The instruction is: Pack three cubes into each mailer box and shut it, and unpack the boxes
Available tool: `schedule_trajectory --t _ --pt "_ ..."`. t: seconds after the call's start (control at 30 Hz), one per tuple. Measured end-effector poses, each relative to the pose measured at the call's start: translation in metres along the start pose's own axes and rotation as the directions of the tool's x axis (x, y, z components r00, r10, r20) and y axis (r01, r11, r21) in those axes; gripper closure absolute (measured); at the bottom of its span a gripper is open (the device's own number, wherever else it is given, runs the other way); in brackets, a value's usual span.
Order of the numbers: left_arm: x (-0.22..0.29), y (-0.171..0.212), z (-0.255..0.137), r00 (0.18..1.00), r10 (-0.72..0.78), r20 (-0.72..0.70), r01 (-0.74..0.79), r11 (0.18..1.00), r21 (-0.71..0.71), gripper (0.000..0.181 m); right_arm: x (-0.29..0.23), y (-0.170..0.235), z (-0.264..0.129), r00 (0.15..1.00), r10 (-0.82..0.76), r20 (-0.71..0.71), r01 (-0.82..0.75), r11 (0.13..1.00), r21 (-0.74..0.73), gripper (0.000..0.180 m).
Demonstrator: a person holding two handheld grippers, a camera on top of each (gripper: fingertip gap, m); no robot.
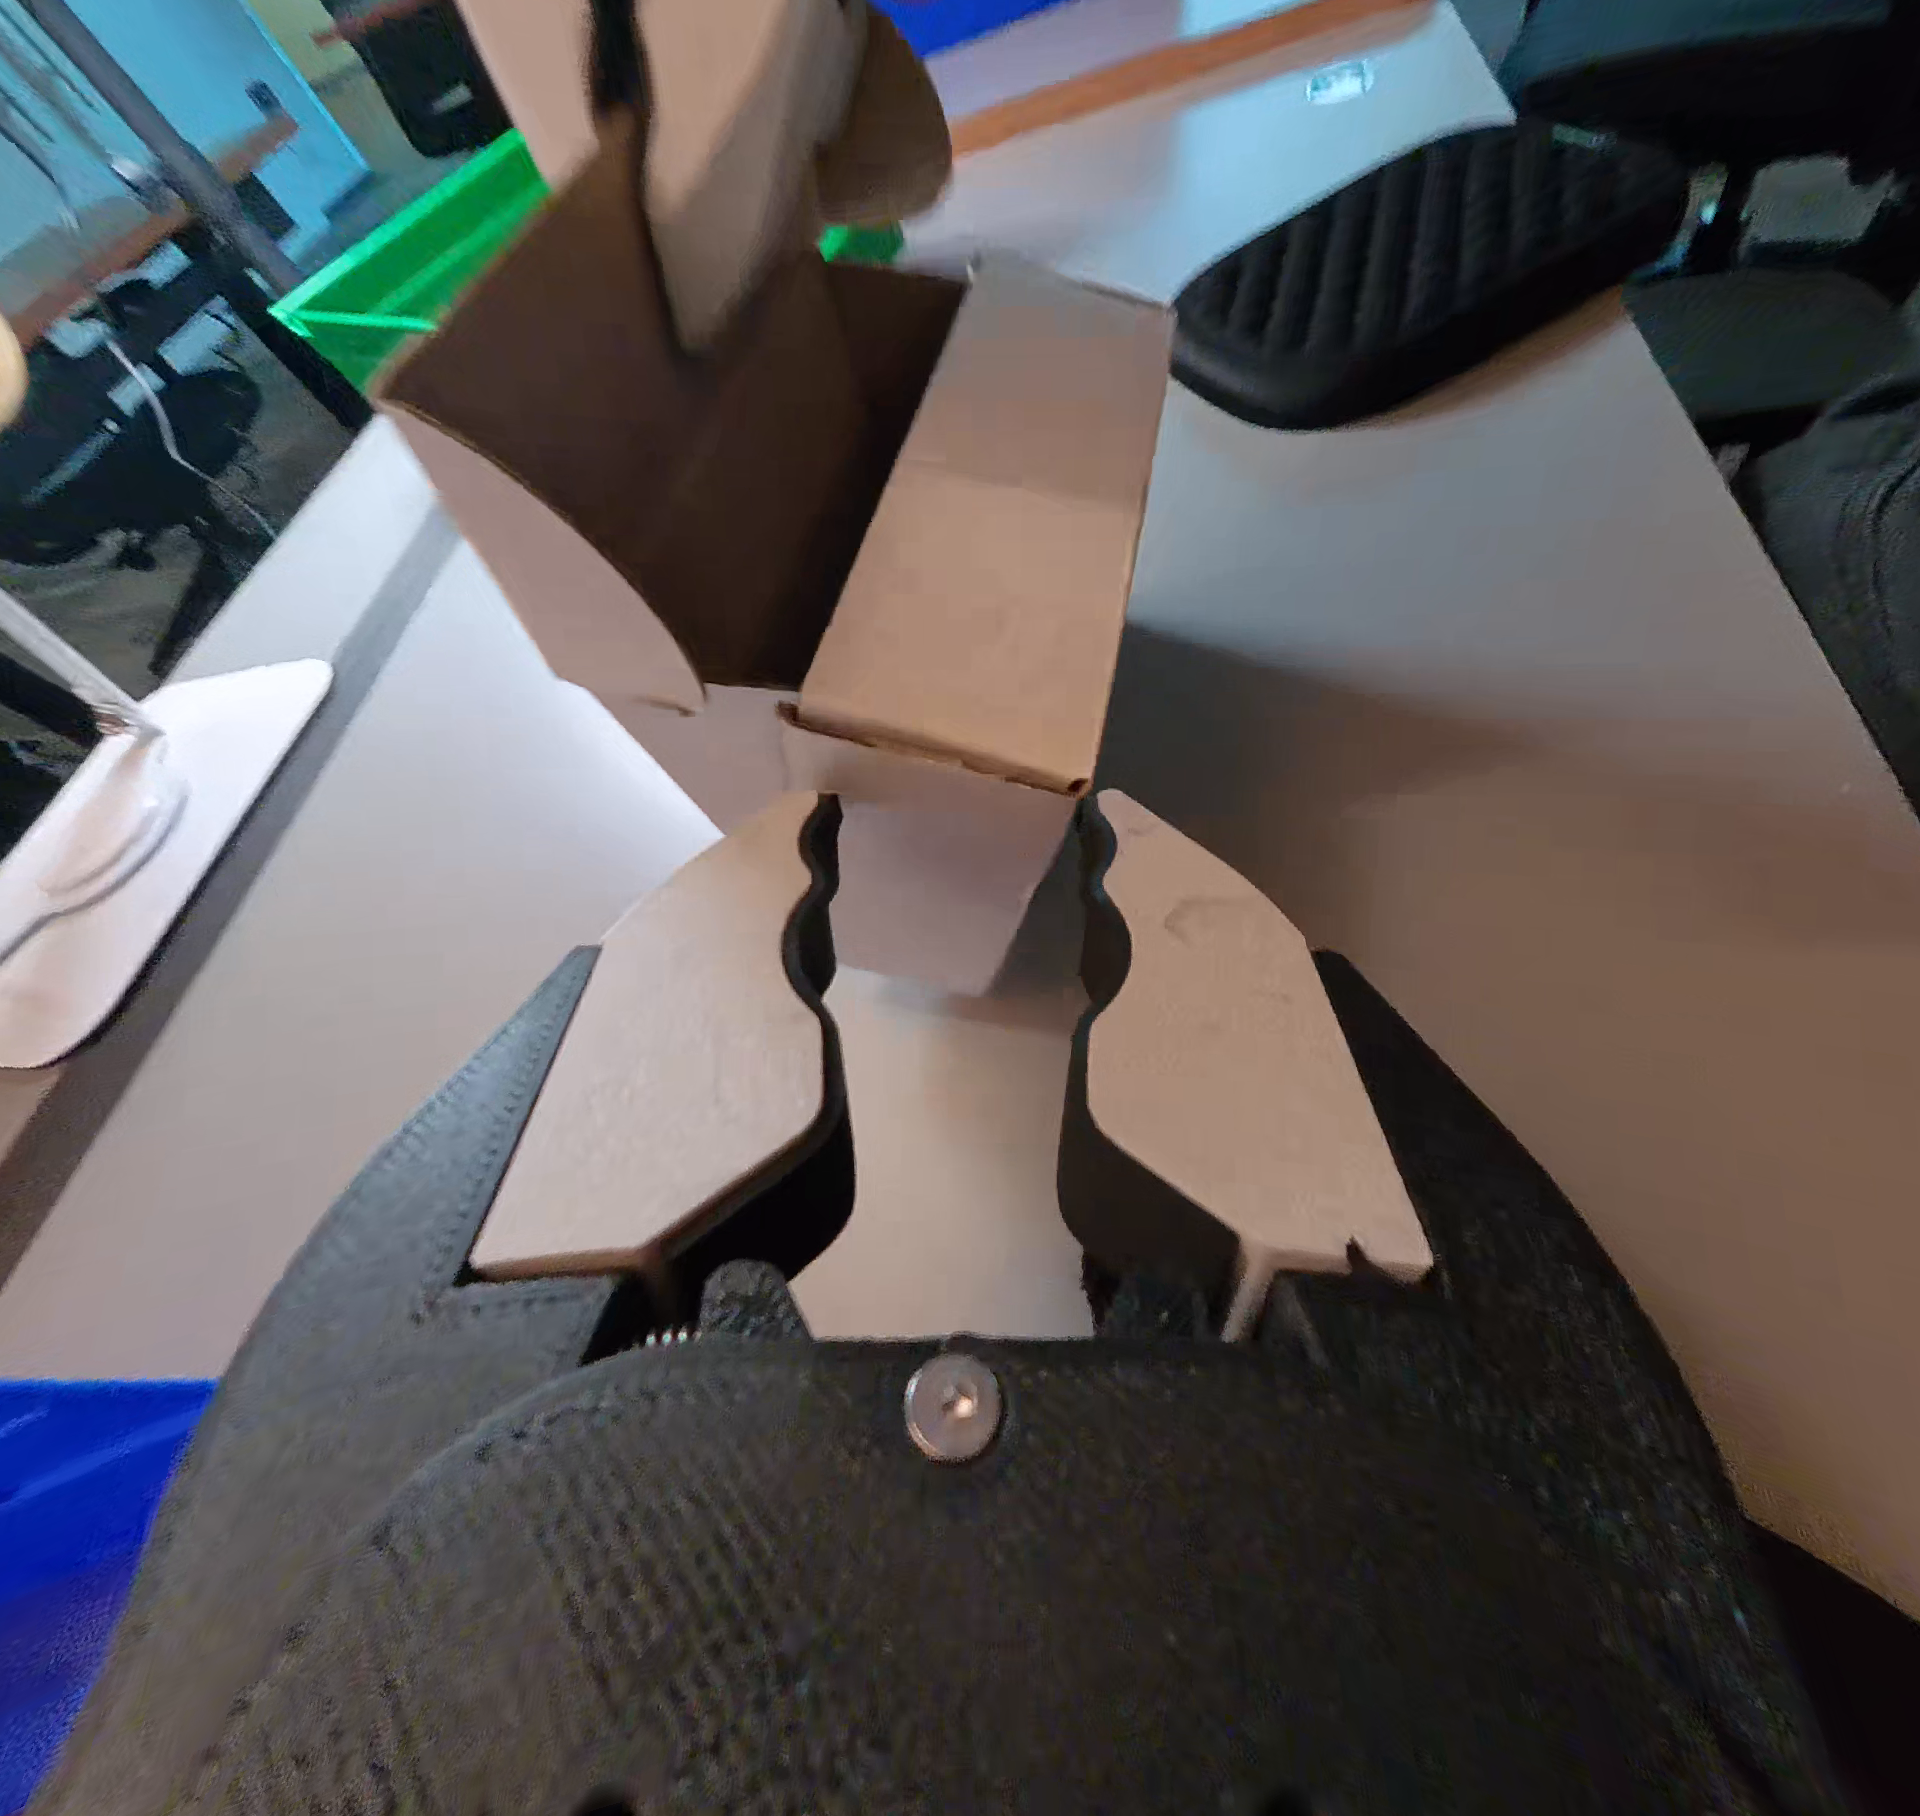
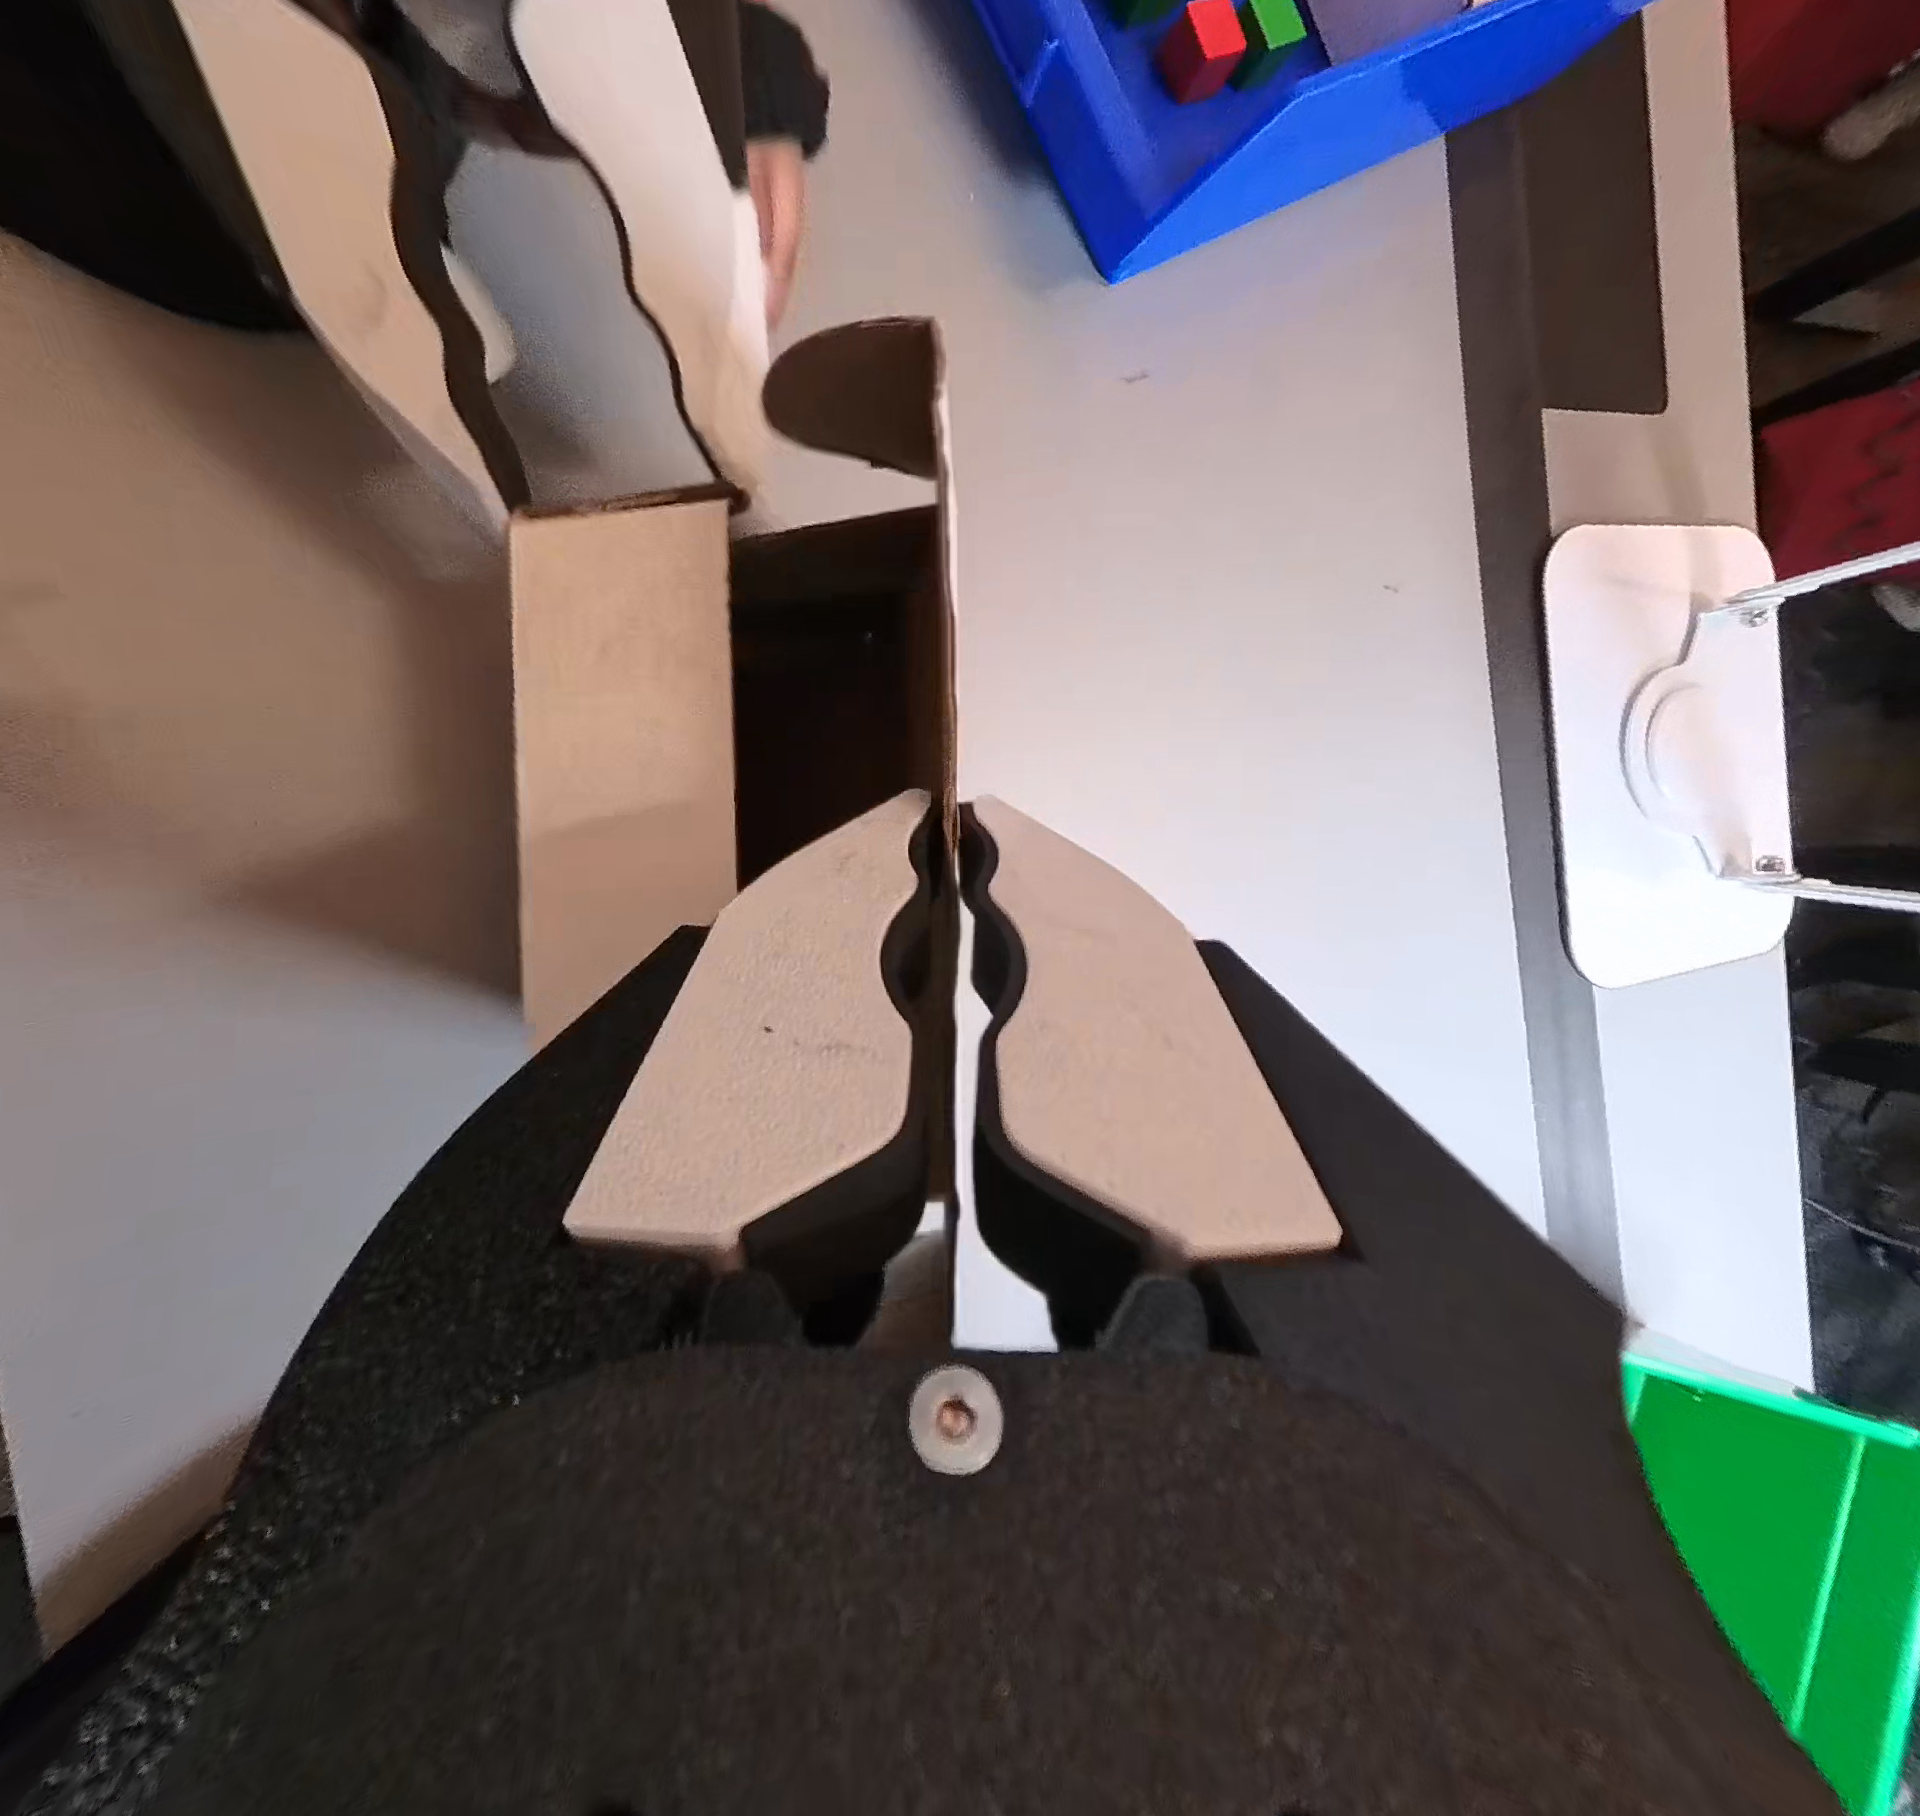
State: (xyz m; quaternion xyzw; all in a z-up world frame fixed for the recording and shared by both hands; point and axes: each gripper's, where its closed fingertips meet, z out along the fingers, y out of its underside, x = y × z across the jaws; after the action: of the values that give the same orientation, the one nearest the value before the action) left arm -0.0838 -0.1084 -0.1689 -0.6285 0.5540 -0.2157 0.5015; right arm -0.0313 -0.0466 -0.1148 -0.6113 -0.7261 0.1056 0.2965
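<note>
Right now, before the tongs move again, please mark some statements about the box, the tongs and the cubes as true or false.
1. The right tongs are shut on the lid of the mailer box. True.
2. The mailer box is closed. False: the lid stands upright and the dark inside of the box shows.
3. A red cube lies in the blue bin. True.
4. Three cubes are seen inside the mailer box. False: no cube shows in the visible part of its inside.
</note>
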Motion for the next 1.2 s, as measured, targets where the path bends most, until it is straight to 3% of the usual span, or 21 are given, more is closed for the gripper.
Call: schedule_trajectory --t 0.17,0.33,0.47,0.77,0.83,1.0,1.2 --pt "0.002 -0.019 -0.011 1.000 -0.004 0.023 0.002 0.996 0.092 0.142 -0.005 0.001 0.007 1.000 0.017 -0.002 -0.017 1.000 -0.010 0.178" --pt "0.018 0.000 0.003 0.995 0.104 -0.002 -0.105 0.994 -0.030 0.152 -0.003 -0.003 0.003 0.998 0.005 -0.068 -0.007 1.000 -0.019 0.176" --pt "0.019 0.011 0.005 0.994 0.103 -0.026 -0.104 0.992 -0.076 0.156 0.014 -0.006 -0.005 0.988 0.034 -0.154 -0.033 0.999 0.004 0.176" --pt "0.031 0.050 -0.009 0.985 -0.044 -0.168 -0.001 0.965 -0.261 0.144 0.022 -0.017 -0.022 0.981 0.020 -0.191 -0.015 1.000 0.027 0.178" --pt "0.026 0.044 -0.021 0.984 -0.072 -0.162 0.033 0.972 -0.232 0.144 0.021 -0.018 -0.024 0.982 0.012 -0.188 -0.007 1.000 0.026 0.178" --pt "0.006 -0.001 -0.030 0.998 -0.047 -0.052 0.048 0.999 0.014 0.143 0.015 -0.021 -0.020 0.985 -0.024 -0.170 0.028 0.999 0.022 0.178" --pt "0.037 0.032 0.012 0.987 0.030 -0.159 -0.066 0.973 -0.221 0.159 0.012 -0.027 -0.015 0.995 -0.023 -0.094 0.024 1.000 0.012 0.178"
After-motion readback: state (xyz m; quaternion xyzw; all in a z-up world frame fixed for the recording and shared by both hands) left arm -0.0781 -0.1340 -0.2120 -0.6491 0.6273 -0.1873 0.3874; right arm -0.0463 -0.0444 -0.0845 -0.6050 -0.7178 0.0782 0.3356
